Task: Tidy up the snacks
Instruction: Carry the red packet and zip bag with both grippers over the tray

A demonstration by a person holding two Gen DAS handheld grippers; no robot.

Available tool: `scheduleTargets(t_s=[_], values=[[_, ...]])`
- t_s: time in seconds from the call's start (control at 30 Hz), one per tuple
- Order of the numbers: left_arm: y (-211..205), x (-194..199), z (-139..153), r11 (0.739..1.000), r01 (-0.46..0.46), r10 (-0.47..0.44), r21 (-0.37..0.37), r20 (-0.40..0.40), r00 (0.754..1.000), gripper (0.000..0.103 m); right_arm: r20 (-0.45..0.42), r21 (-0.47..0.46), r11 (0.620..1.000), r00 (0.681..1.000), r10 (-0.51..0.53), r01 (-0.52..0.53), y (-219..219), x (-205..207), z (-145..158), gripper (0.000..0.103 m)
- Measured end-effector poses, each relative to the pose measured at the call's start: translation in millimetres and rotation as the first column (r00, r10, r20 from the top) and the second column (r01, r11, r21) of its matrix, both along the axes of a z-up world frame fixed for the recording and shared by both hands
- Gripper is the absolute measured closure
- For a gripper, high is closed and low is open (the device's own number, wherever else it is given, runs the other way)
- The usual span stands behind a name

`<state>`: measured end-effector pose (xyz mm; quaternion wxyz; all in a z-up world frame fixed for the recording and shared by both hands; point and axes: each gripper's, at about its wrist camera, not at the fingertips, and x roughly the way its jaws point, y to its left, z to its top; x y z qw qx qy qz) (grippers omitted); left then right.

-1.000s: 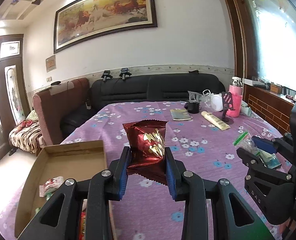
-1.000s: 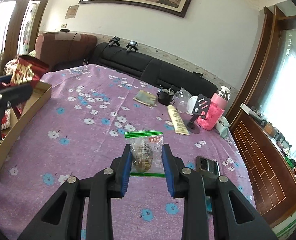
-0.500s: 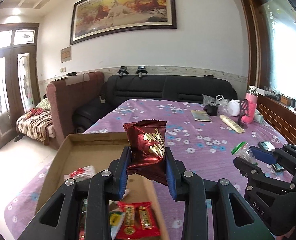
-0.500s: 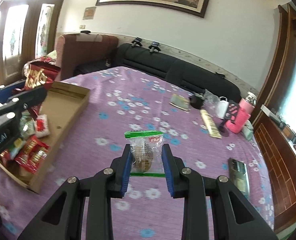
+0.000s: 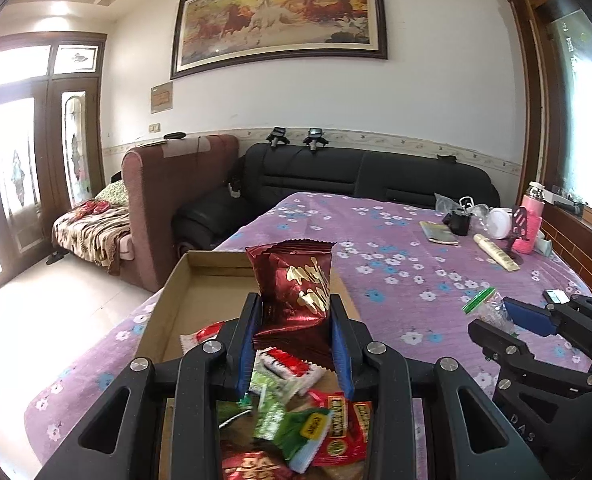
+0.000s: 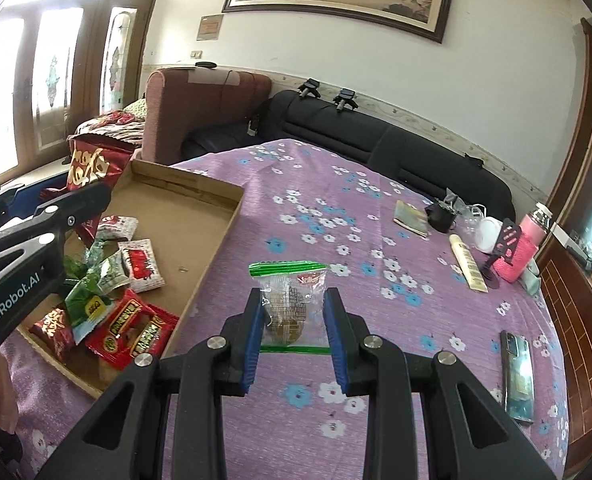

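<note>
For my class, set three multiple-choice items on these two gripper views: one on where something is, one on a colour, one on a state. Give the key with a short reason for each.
1. Where does the left gripper hold the dark red snack packet?
A. Above the cardboard box
B. Over the sofa
C. Beside the pink bottle

2. What colour is the seal strip on the clear snack bag in the right gripper?
A. Orange
B. Green
C. Black

3. What is the state of the cardboard box?
A. Taped shut
B. Upside down
C. Open, with packets piled at its near end

Key:
1. A, as the left wrist view shows the box and its packets directly beneath the held packet.
2. B, since green bands edge the bag's top and bottom.
3. C, because the right wrist view shows bare cardboard at the far end and snacks at the near end.
</note>
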<state>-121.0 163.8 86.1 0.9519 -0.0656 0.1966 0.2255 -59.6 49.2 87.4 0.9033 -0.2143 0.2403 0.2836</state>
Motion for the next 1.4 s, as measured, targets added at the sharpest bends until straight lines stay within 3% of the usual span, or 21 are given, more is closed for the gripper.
scheduleTargets(t_s=[0.33, 0.67, 1.4], values=[[26, -13, -13, 0.998, -0.061, 0.06, -0.031, -0.016, 0.998, 0.069, 0.014, 0.028, 0.995, 0.995, 0.098, -0.098, 29, -25, 6, 0.074], [48, -22, -20, 0.992, -0.108, 0.107, -0.058, -0.023, 0.994, 0.069, -0.152, 0.148, 0.976, 0.971, 0.182, -0.16, 52, -20, -2, 0.074], [51, -17, -29, 0.991, -0.111, 0.108, -0.068, -0.049, 0.993, 0.069, 0.009, 0.069, 0.994, 0.996, 0.085, -0.085, 75, -16, -5, 0.074]])
